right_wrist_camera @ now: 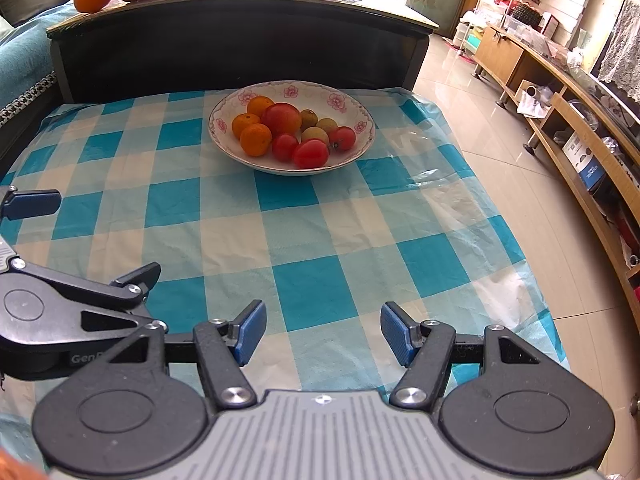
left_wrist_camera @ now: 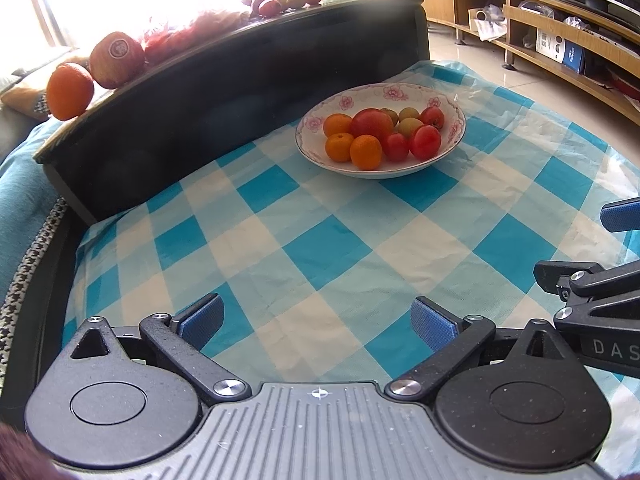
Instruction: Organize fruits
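Observation:
A white flowered bowl stands on the blue checked cloth, holding oranges, a red apple, red tomatoes and small green-yellow fruits. It also shows in the right wrist view. My left gripper is open and empty above the cloth, well short of the bowl. My right gripper is open and empty, also short of the bowl. Each gripper shows at the edge of the other's view.
A dark raised table stands behind the cloth, with an orange, a labelled apple, red net bags and more fruit on top. A wooden shelf unit and tiled floor lie to the right.

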A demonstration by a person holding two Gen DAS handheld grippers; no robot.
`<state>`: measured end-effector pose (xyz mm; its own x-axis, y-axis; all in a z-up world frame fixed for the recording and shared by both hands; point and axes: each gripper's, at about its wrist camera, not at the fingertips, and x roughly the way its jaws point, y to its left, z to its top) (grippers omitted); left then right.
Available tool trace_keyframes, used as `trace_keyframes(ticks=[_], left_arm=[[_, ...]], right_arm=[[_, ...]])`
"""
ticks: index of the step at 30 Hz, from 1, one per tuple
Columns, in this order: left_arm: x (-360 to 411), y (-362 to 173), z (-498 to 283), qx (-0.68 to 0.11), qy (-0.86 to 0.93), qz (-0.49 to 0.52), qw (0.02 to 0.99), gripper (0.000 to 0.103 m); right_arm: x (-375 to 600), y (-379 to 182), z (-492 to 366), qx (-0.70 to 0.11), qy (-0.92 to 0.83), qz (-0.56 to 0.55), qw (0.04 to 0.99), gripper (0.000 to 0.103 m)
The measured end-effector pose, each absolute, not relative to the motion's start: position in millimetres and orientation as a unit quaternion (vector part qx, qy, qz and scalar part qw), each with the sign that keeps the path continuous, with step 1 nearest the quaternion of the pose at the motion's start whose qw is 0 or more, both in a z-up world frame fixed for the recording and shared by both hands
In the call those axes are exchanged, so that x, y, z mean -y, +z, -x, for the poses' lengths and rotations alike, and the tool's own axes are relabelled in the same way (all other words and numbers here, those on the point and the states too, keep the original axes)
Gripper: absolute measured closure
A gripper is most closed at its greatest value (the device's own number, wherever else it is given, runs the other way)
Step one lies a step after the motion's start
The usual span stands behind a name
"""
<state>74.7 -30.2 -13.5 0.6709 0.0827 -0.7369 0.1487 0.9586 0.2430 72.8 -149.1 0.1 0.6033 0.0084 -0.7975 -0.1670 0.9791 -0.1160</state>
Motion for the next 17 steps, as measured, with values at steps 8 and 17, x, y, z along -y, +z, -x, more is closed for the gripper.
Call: trace_keyframes(ticks=[8, 17], left_arm=[[30.3, -13.0, -73.9, -0.403, -0.017, -0.143, 0.904, 0.002], [31.3, -12.0, -72.2, -0.398, -0.013, -0.147, 0.905, 0.002]], right_arm=[[149.0, 0.1, -72.7, -0.443, 0.049, 0.090, 0.891, 0.038], [148.5, 0.0, -72.3, -0.442, 0.049, 0.090, 0.891, 0.038]])
